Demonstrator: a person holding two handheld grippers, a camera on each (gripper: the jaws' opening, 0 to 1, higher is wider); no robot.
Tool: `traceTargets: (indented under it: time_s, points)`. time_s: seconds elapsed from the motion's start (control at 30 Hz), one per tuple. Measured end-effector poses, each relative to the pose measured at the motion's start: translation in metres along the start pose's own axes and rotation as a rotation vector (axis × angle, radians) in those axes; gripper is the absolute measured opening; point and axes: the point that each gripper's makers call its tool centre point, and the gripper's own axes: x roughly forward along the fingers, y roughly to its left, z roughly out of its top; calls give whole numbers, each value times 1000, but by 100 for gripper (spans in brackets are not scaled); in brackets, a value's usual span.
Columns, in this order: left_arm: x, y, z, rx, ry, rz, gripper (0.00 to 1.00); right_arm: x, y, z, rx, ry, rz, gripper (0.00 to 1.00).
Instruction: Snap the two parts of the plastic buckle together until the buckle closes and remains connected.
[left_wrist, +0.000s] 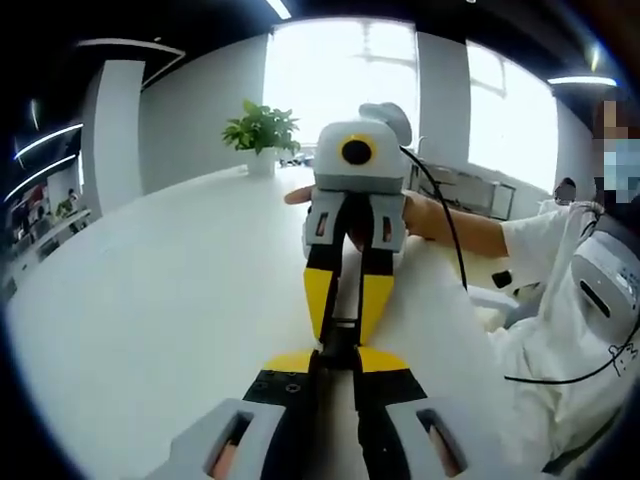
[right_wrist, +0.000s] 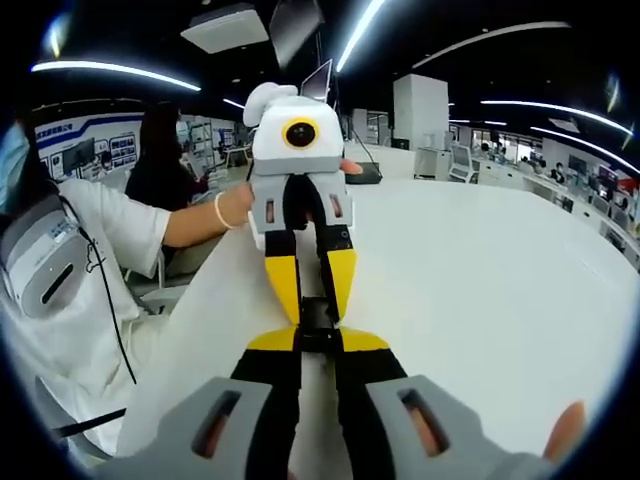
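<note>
A small black plastic buckle (left_wrist: 339, 342) hangs above the white table (left_wrist: 150, 300), pinched from both ends by the two grippers, which face each other tip to tip. My left gripper (left_wrist: 337, 362) rises from the bottom of the left gripper view, shut on the near buckle part. My right gripper (left_wrist: 344, 332) comes down from above with its yellow fingers closed on the far part. In the right gripper view my right gripper (right_wrist: 318, 347) is shut on the buckle (right_wrist: 318, 328) and the left gripper (right_wrist: 315, 316) meets it from above. I cannot tell whether the two parts are latched.
A potted plant (left_wrist: 262, 130) stands at the table's far end. The person in white (right_wrist: 90, 260) sits at the table edge, a hand (left_wrist: 430, 215) holding the right gripper. Another seated person (right_wrist: 165, 165) is behind. Open white tabletop (right_wrist: 500, 270) lies to the side.
</note>
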Motion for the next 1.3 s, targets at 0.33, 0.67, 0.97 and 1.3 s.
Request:
traceTargets:
  time_s: [0.33, 0.67, 0.97, 1.3]
  points:
    - [0, -1, 1, -21, -16, -11, 16, -1, 0, 0, -31, 4, -13, 12]
    - [-1, 2, 1, -25, -22, -5, 18, -3, 3, 0, -33, 3, -25, 16]
    - [-2, 6, 1, -39, -33, -7, 19, -4, 3, -1, -36, 2, -41, 17]
    - [-2, 7, 1, -44, -37, -1, 18, -4, 4, -1, -23, -5, -33, 13]
